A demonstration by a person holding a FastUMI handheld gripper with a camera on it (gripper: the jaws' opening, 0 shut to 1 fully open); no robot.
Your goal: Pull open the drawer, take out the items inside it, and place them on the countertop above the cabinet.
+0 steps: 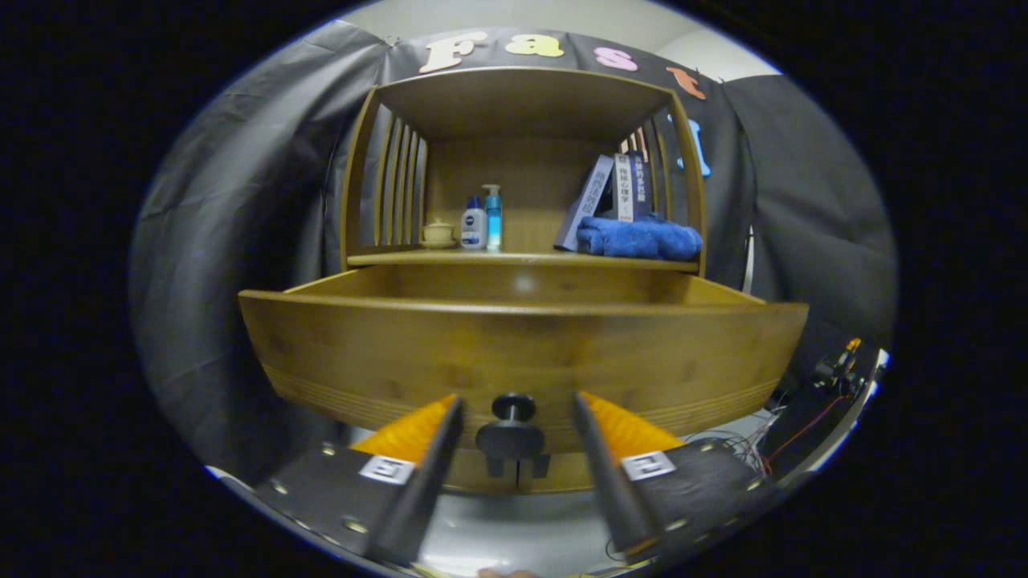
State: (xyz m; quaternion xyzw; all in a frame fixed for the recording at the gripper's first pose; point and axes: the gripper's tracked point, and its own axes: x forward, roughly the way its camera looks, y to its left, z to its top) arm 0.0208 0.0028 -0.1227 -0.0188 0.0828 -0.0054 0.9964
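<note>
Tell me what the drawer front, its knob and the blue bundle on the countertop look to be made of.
Drawer front: wood or bamboo, by its warm brown grain and light sheen, likely varnished. Knob, between the open gripper's fingers: dark and smooth, probably plastic or painted metal; the view cannot settle which. Blue bundle beside the books: soft fabric, apparently a folded terry towel, by its fuzzy, rounded folds.

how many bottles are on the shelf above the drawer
2, side by side left of centre on the shelf: a white bottle next to the small cup, and a taller blue pump bottle just right of it. More may hide behind the books.
</note>
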